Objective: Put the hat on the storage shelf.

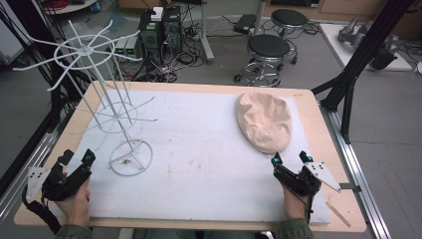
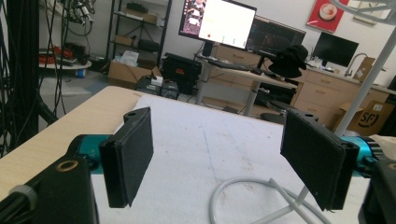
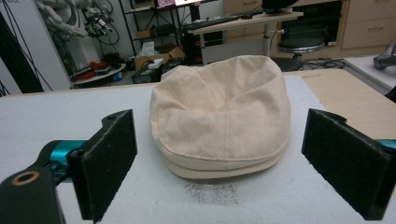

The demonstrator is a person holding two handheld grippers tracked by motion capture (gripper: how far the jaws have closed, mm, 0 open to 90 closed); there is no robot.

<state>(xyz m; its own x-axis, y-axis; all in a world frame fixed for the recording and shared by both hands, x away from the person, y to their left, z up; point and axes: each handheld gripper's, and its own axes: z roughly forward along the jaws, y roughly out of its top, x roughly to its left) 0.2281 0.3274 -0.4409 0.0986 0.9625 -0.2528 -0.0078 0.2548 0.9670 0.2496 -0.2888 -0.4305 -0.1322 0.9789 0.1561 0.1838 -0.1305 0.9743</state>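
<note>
Lying flat on table (image 1: 199, 149): cap (image 1: 264, 121).

The left gripper (image 1: 75, 158) has a black body with a grey three-cornered plate dotted with small holes on its outer side, and a black cable loops from its rear. The right gripper (image 1: 289, 158) is built the same, its grey plate on the outer side. In the gripper views each jaw is a flat black rectangular block with a rough, foam-like face, mounted on a teal metal cylinder; a brass-ringed hole sits in the black housing. Olive-green sleeve cuffs show at both wrists.
</note>
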